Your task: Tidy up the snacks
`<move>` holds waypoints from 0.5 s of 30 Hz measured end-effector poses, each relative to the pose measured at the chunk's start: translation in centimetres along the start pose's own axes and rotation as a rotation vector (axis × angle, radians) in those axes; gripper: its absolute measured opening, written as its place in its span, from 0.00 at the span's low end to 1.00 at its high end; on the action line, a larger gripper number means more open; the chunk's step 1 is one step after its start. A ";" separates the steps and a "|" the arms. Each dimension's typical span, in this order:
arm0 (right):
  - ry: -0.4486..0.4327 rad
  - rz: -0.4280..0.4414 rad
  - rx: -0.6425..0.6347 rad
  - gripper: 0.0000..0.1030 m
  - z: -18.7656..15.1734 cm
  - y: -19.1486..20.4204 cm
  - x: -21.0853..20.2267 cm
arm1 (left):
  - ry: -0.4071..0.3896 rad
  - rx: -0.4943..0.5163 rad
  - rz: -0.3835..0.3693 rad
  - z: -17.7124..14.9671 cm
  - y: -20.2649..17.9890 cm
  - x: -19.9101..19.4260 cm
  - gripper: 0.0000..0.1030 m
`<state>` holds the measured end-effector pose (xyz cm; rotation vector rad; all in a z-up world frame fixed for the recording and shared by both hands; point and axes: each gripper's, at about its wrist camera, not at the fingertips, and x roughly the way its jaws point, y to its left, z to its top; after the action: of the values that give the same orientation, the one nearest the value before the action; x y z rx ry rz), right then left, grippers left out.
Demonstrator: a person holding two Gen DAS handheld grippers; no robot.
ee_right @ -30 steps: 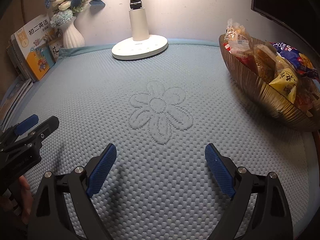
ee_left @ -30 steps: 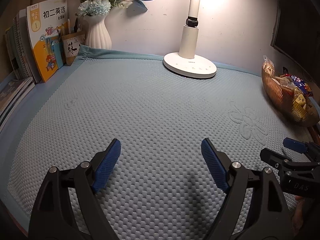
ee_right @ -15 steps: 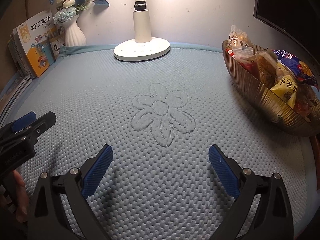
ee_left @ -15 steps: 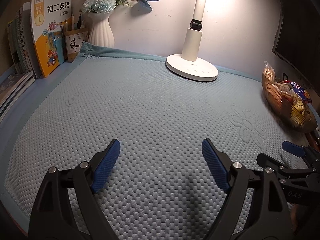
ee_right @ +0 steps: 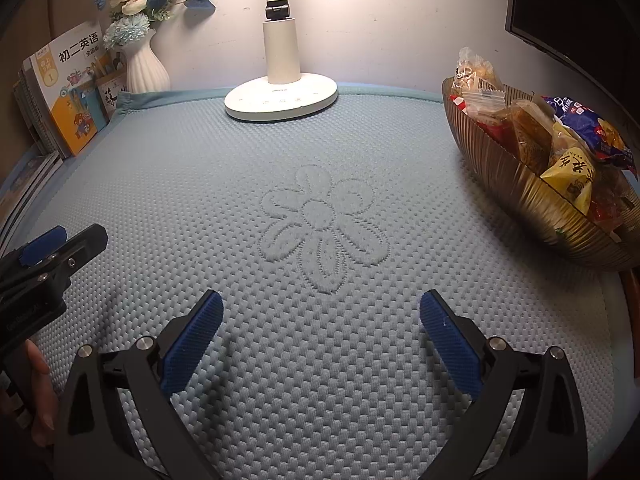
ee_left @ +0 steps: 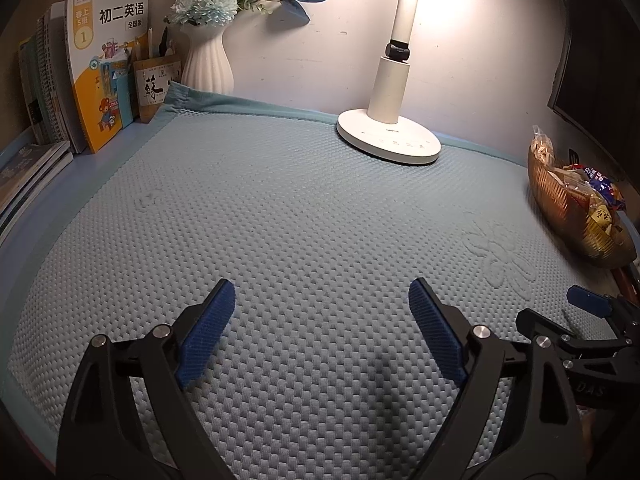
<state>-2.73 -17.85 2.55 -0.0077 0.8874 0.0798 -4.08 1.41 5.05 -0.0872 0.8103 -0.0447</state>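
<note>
A ribbed amber bowl (ee_right: 524,196) at the right edge of the table is piled with wrapped snacks: a blue bag (ee_right: 588,128), a yellow packet (ee_right: 570,178) and clear-wrapped biscuits (ee_right: 476,80). The same bowl (ee_left: 560,200) shows far right in the left wrist view. My left gripper (ee_left: 322,324) hovers open over the blue textured mat (ee_left: 280,220) with nothing between its blue pads. My right gripper (ee_right: 320,328) is also open and empty, just short of the embossed flower (ee_right: 322,226). Each gripper shows at the edge of the other's view.
A white desk lamp (ee_right: 280,96) stands at the back centre. A white vase of flowers (ee_left: 208,60), a pen holder (ee_left: 154,88) and upright books (ee_left: 100,64) line the back left. A dark monitor (ee_right: 576,4) fills the upper right. A hand (ee_right: 36,392) shows lower left.
Both grippers have drawn back and risen a little from the table, so lamp, bowl and books sit slightly lower and farther in view. Both stayed open and empty.
</note>
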 end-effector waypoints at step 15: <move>0.008 -0.002 0.001 0.95 0.1 0.0 0.2 | 0.004 -0.001 0.001 0.0 0.1 0.1 0.87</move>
<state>-2.50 -17.80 2.41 -0.0081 0.8956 0.0771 -4.01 1.46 4.96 -0.0879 0.8139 -0.0433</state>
